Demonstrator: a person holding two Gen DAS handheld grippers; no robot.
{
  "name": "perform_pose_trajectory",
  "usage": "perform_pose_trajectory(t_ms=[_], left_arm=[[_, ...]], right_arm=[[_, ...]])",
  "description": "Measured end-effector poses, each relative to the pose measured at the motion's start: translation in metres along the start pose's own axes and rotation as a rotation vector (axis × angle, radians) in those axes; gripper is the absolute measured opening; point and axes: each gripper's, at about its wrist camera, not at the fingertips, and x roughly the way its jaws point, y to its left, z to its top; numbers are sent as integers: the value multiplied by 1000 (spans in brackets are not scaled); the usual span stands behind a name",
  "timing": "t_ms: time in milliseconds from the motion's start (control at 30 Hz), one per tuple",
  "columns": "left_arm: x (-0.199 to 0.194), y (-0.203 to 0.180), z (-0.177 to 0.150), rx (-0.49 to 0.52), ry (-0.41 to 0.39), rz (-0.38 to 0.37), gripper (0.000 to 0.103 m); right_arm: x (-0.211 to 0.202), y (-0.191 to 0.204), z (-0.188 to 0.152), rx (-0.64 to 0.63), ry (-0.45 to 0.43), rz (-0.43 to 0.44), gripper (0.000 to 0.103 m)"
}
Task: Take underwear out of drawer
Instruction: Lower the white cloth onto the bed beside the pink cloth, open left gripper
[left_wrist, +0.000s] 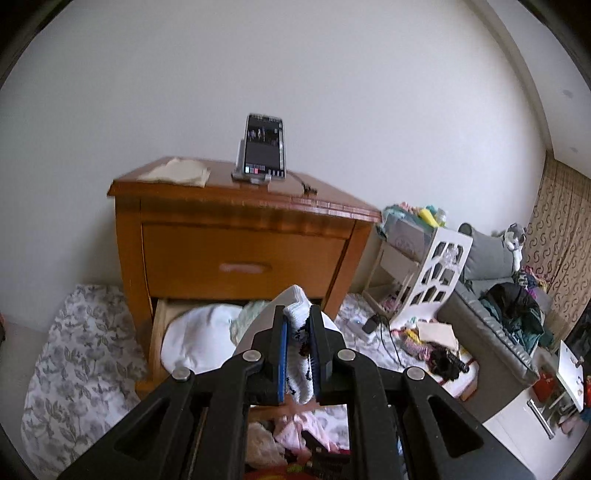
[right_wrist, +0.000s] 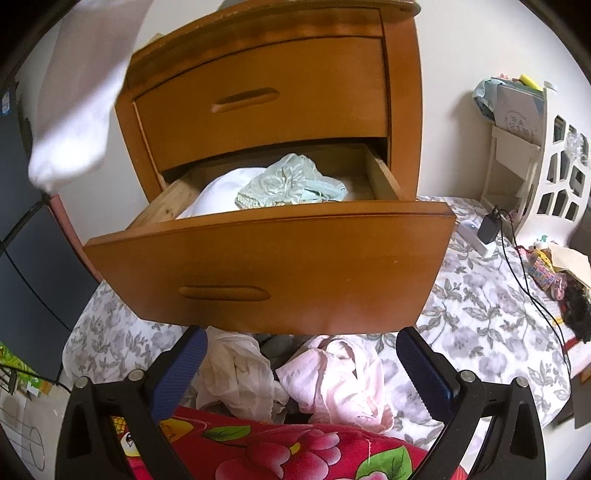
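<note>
Two grippers: left gripper (left_wrist: 297, 325) jaws clamped on white underwear (left_wrist: 300, 350), right gripper (right_wrist: 299, 363) jaws apart below the drawer (right_wrist: 266, 258).

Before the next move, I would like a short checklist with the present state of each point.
1. Left gripper shut on the white garment: ok.
2. Garment lifted out of the lower drawer: ok.
3. Right gripper open and empty: ok.
4. Lower drawer open enough to reach in: ok.
5. Drawer emptied: not ok, the green lace underwear lies inside.
6. Anything under the white cloth in the drawer: cannot tell.
</note>
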Motion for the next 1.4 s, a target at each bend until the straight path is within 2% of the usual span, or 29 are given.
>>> perform_pose_trajectory(t_ms=[200,300,467,900,1133,1233,1400], left_arm=[[26,3,-32,-7,116,40,11],[42,8,-48,-43,183,33,11],[70,8,-75,-46,290,37,11],[137,21,-126,-32,468,117,11],[174,42,-157,-67,592,179,11],[190,52,-168,-100,647,184,11],[199,63,-175,-138,672,207,11]], right_arm=[[-2,-1,0,4,-4,2,103],[-2,-1,-1,2,0,5,103],[0,-2,-1,9,11,12,103],[3,0,-3,-7,39,5,103],[5,-1,-3,-6,47,6,103],[7,0,-4,-12,55,5,103],[8,0,-4,-11,57,5,103]])
